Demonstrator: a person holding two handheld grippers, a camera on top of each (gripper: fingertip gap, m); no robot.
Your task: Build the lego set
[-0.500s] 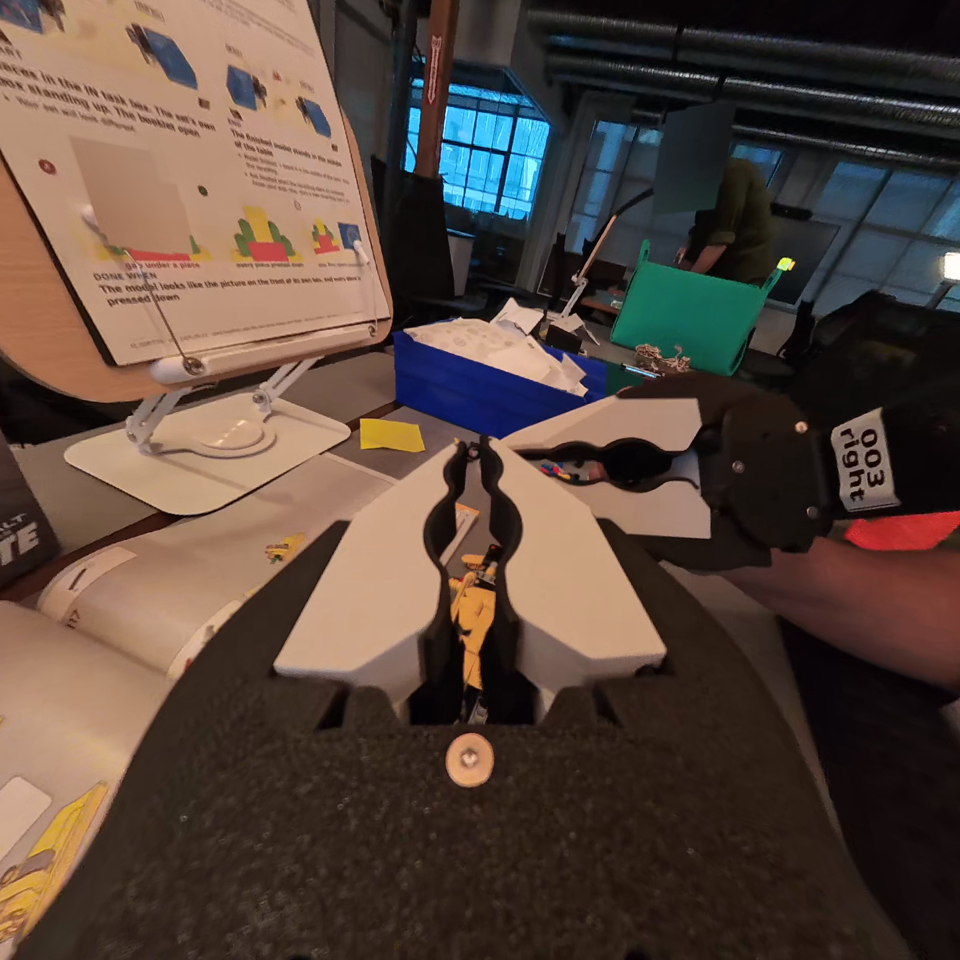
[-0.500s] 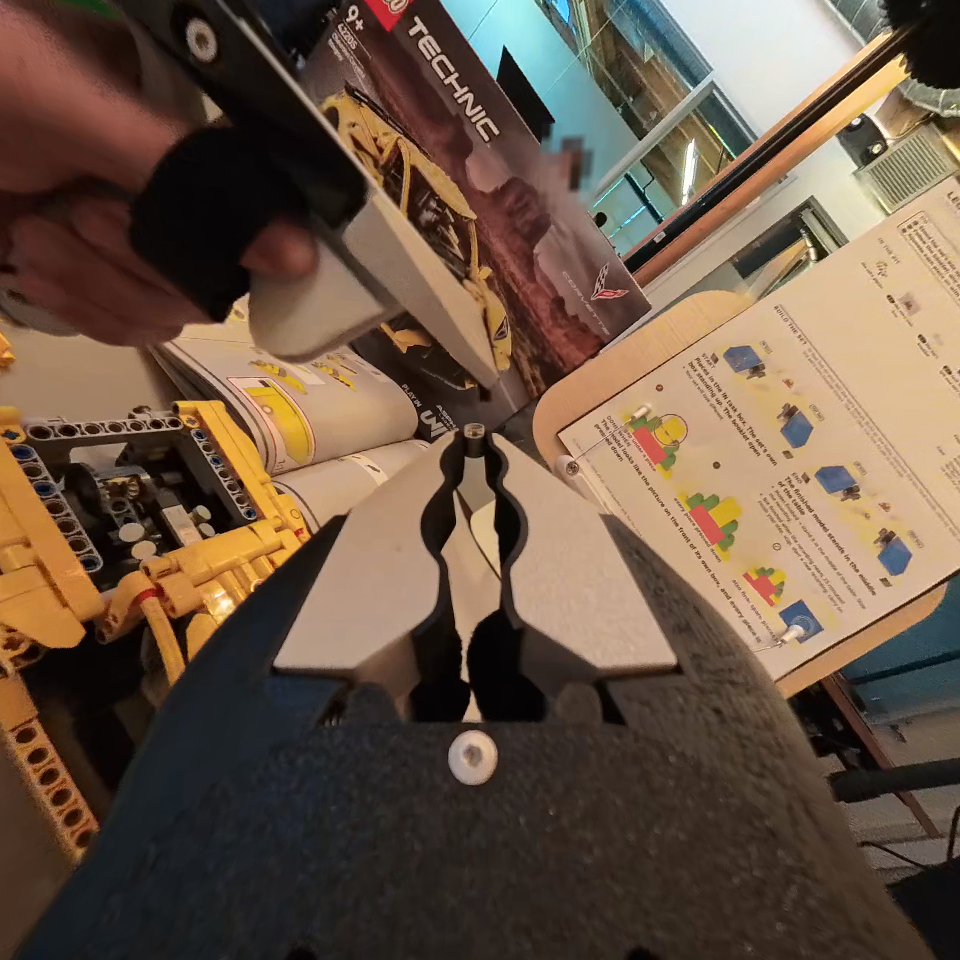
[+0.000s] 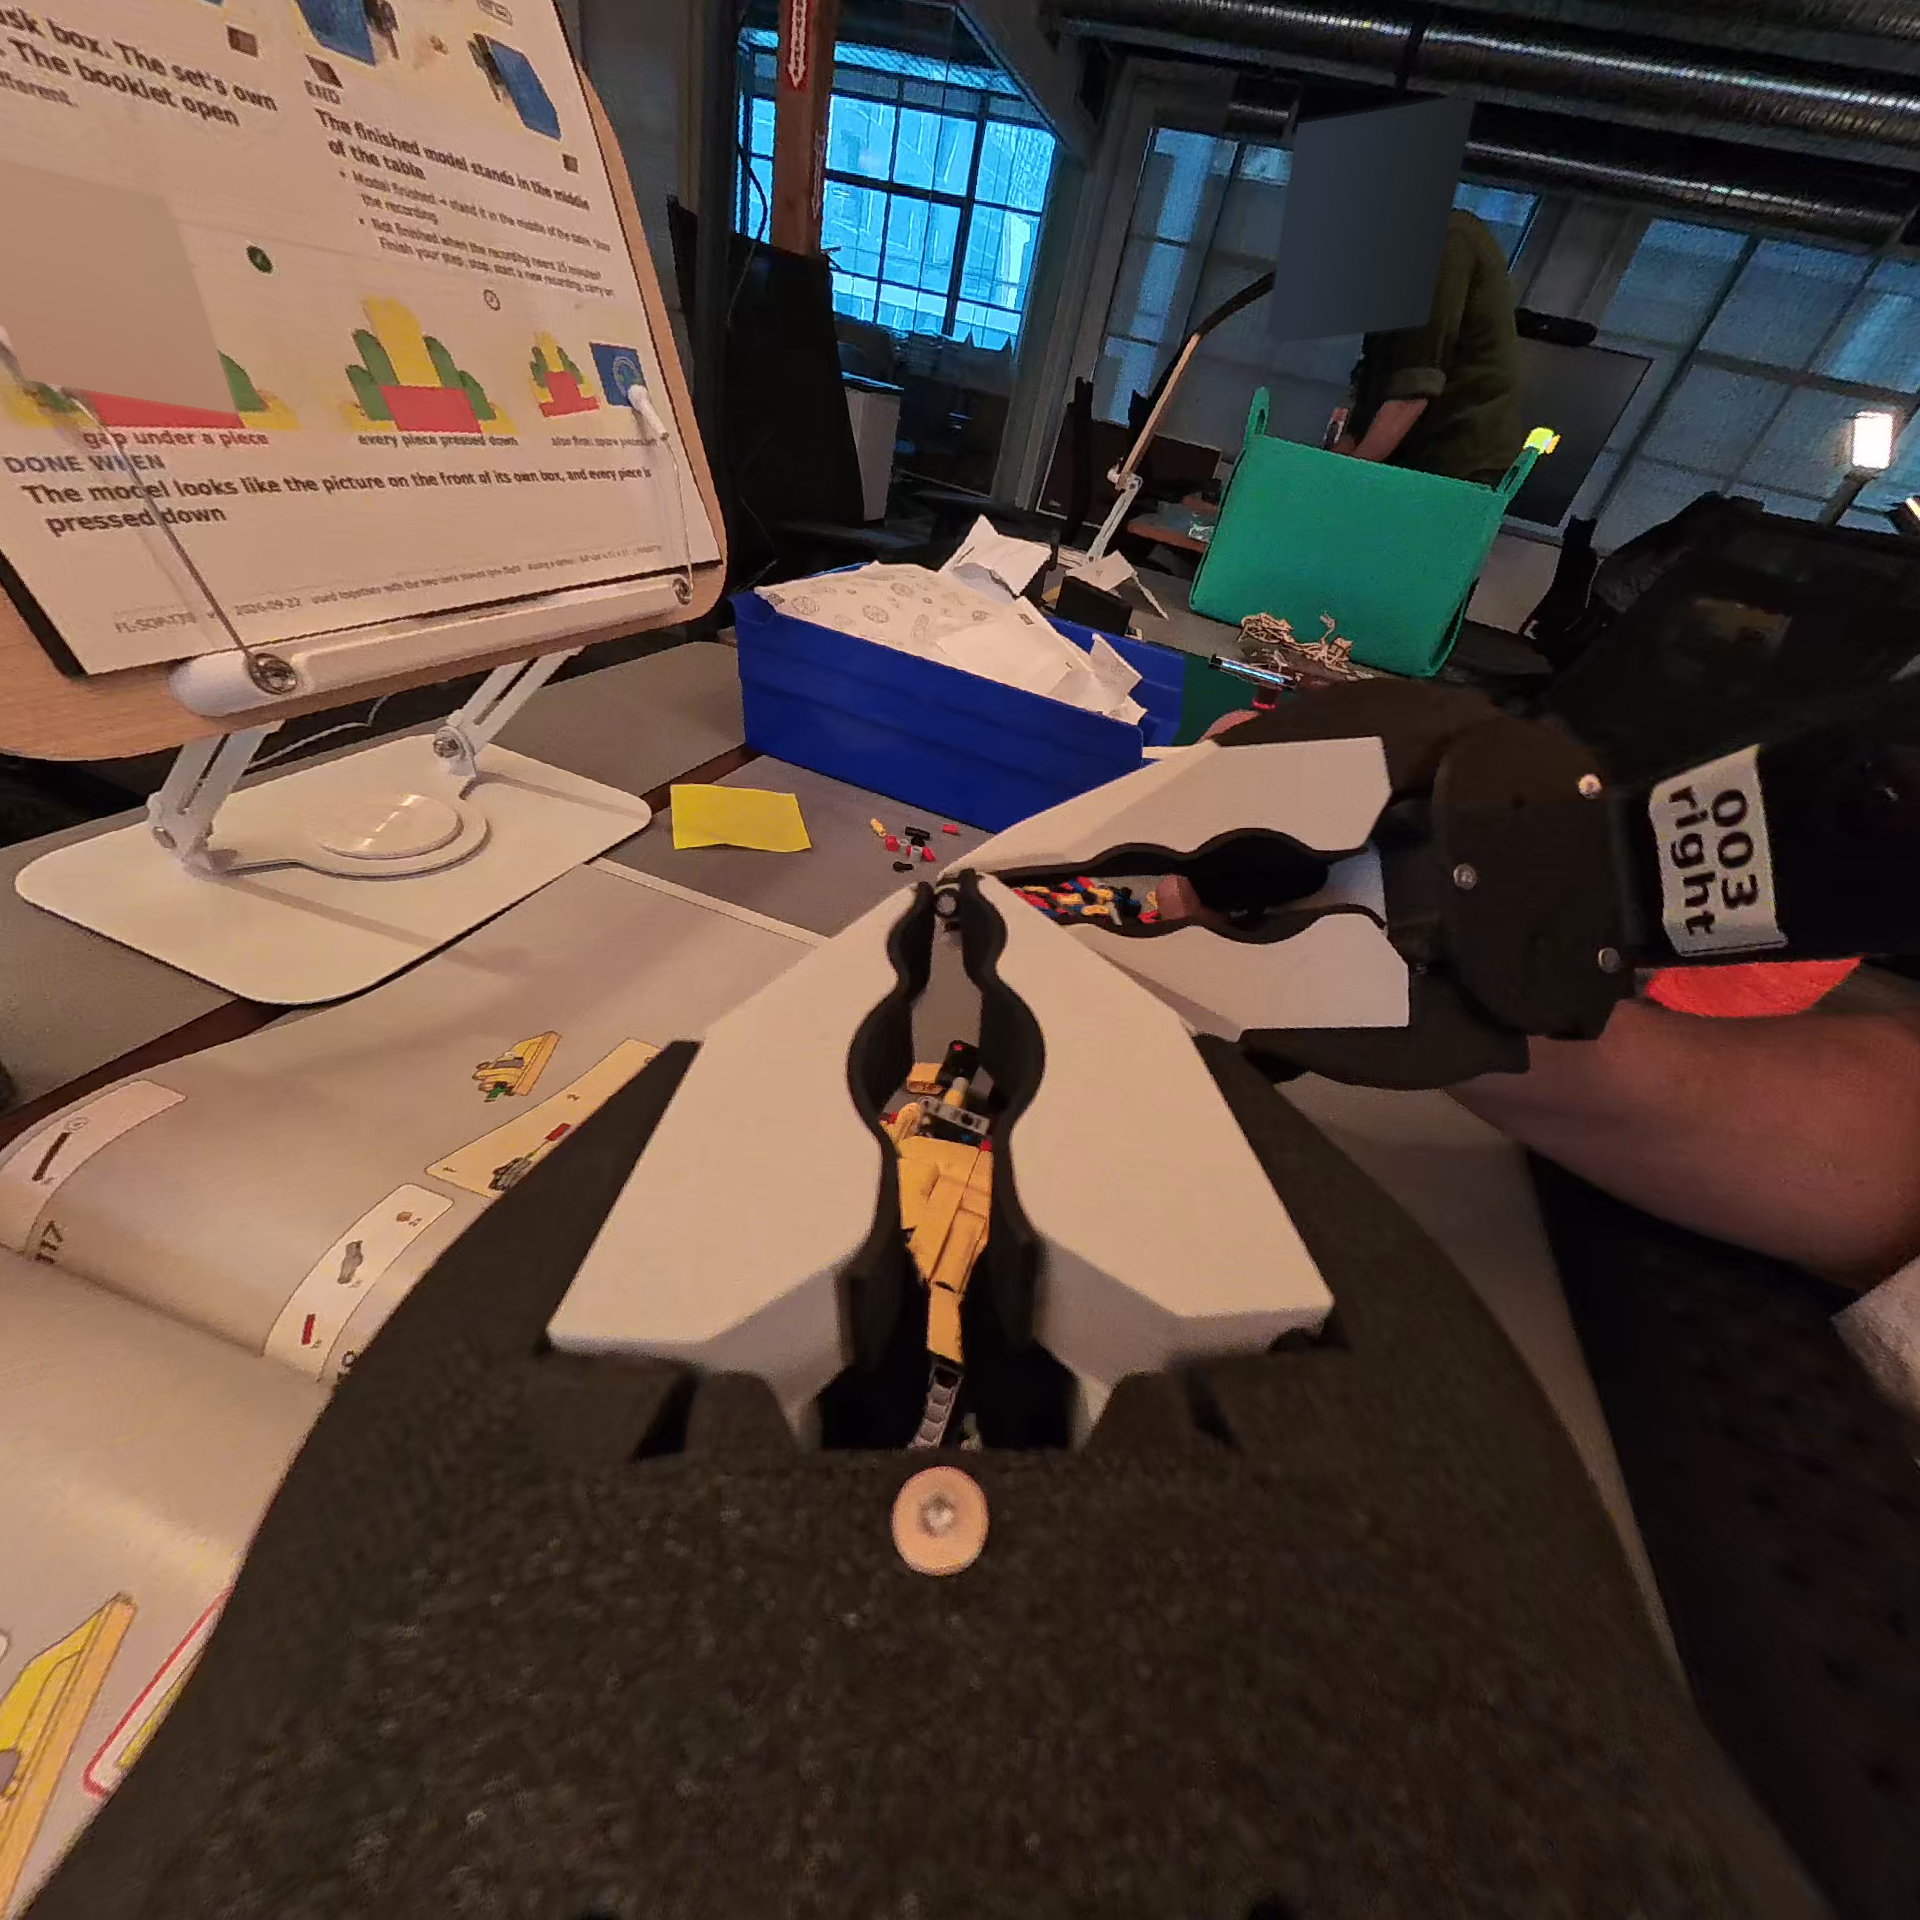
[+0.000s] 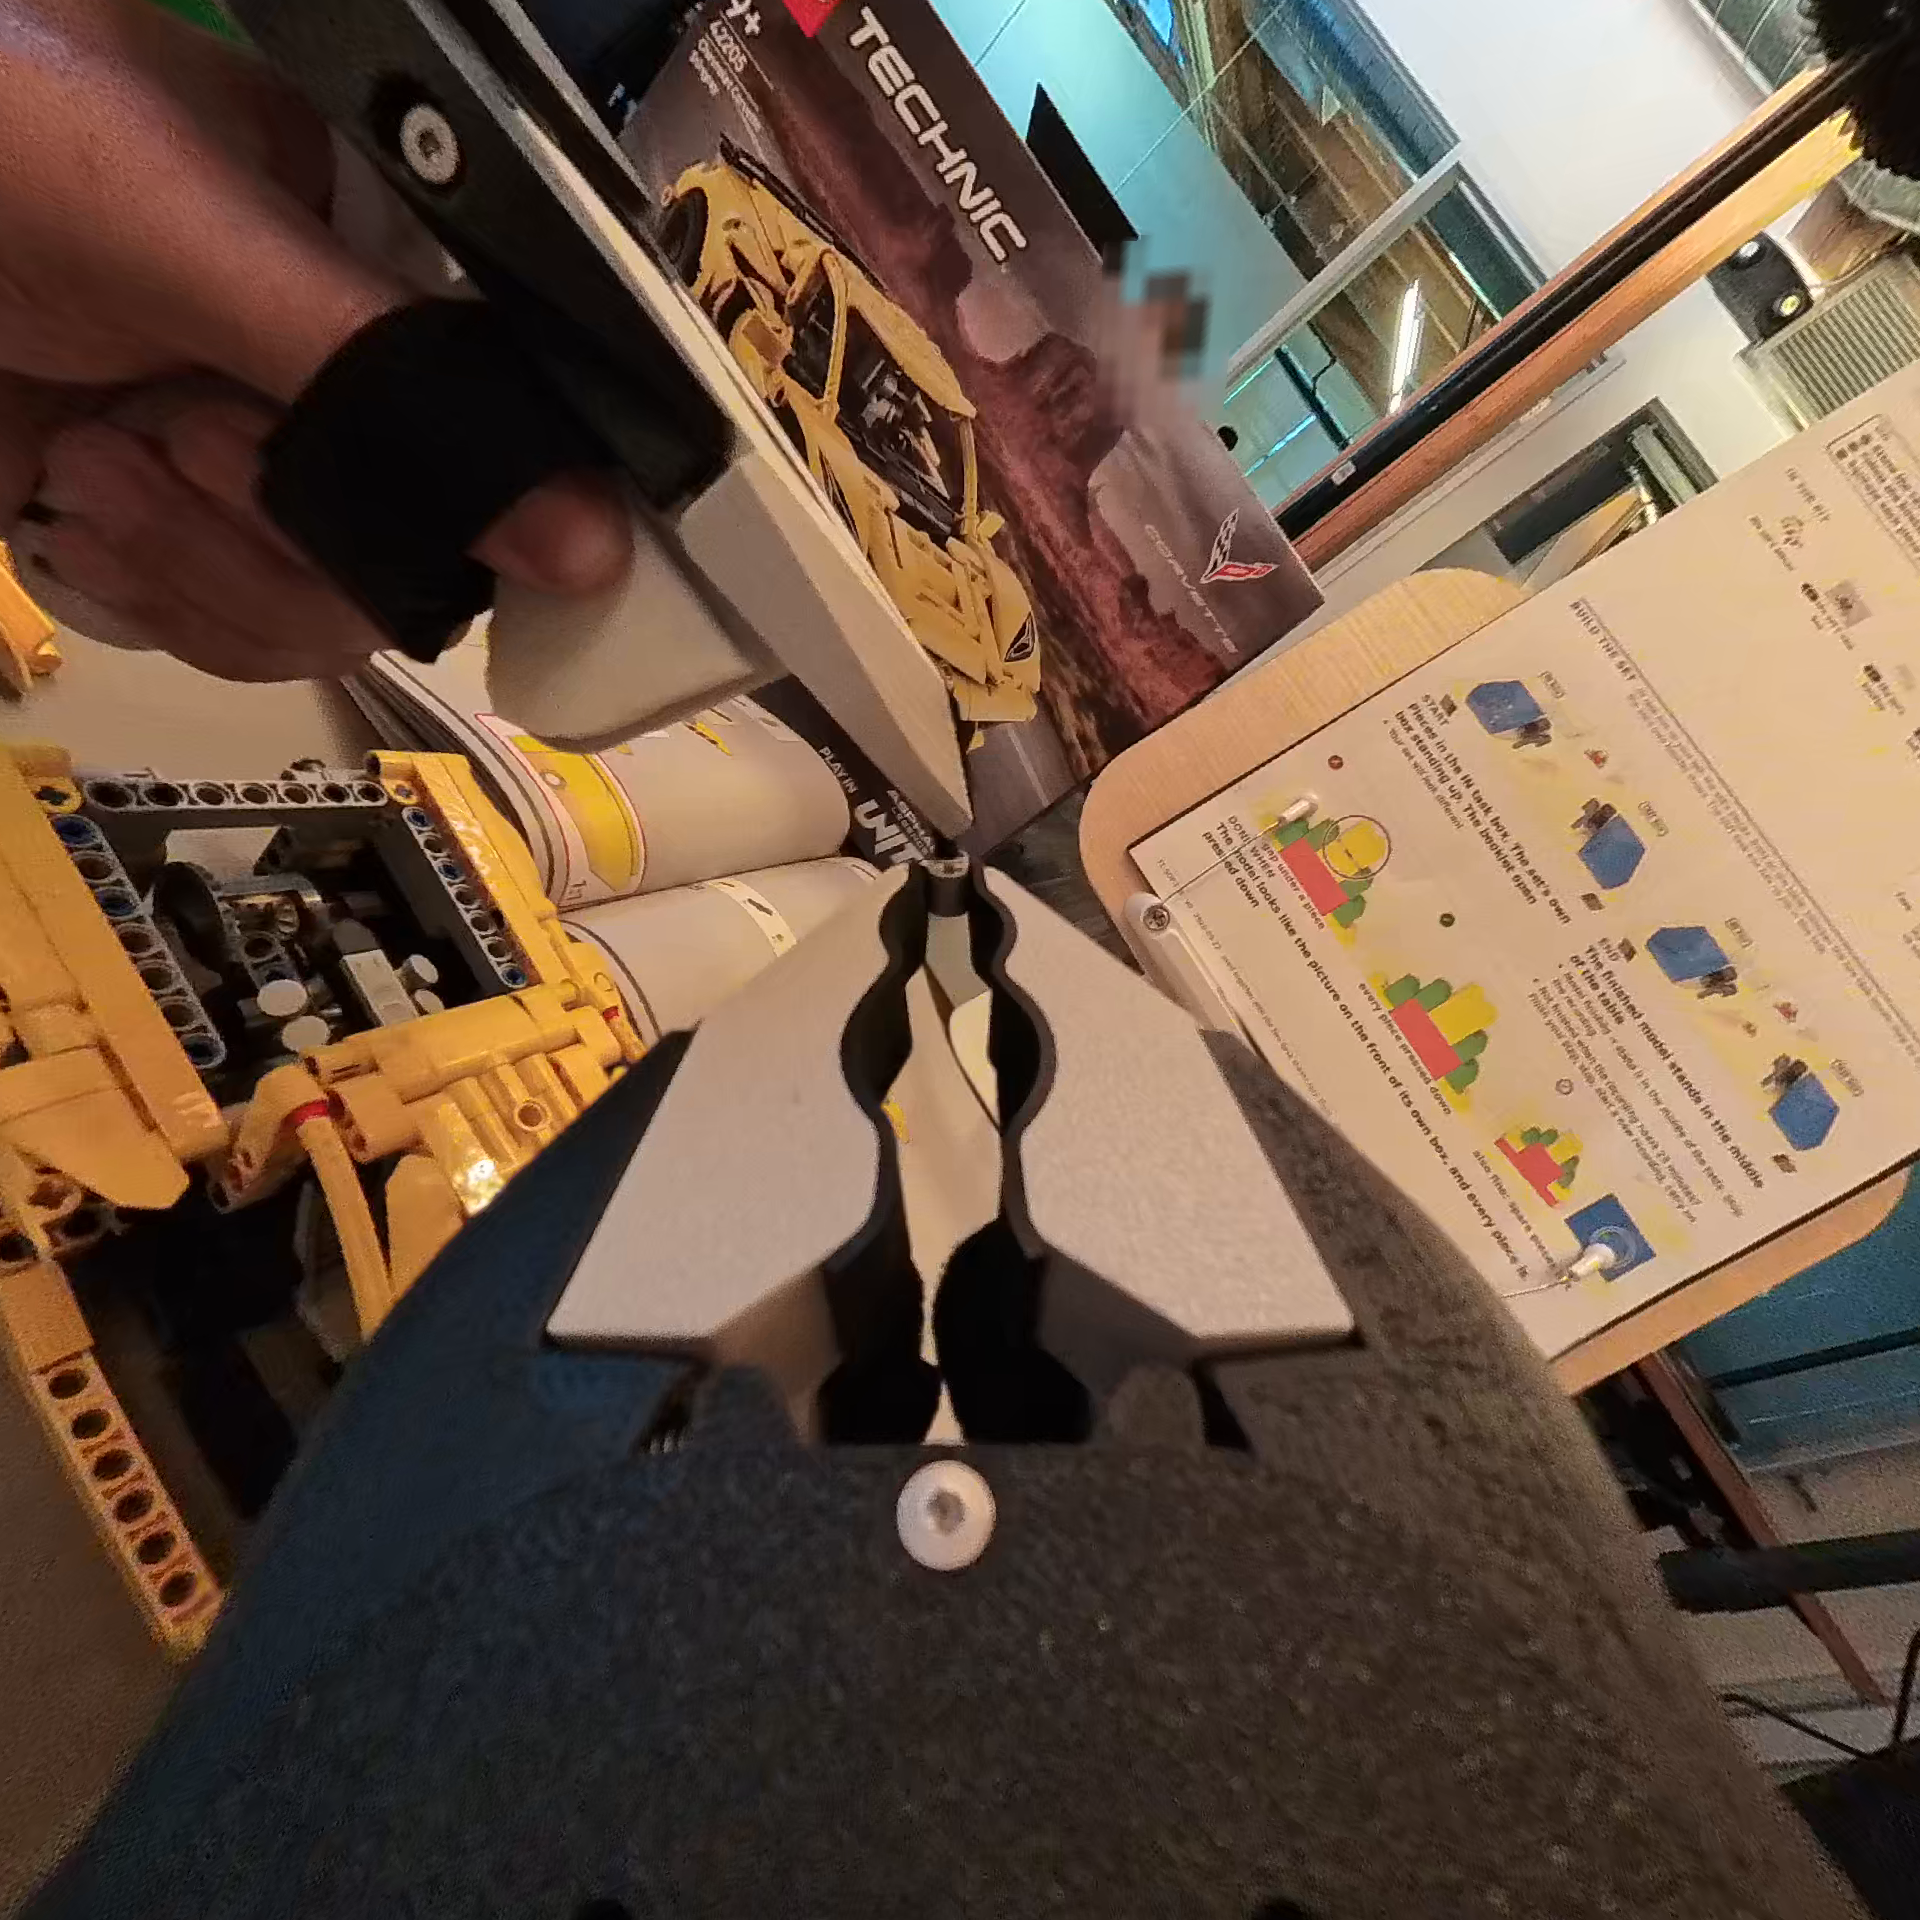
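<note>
The yellow model [image 4: 312,1091] is partly assembled. Both hand-held grippers, right [image 4: 948,883] and left [image 3: 948,899], pinch one small dark pin [image 4: 948,878]; loose parts [image 3: 909,844] remain.

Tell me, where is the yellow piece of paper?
In the left wrist view, the yellow paper lies flat on the grey table, up the middle, between the white stand base on its left and the blue bin on its right.

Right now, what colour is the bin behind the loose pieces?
Blue bin, stuffed with white paper bags; clearest in the left wrist view.
</note>
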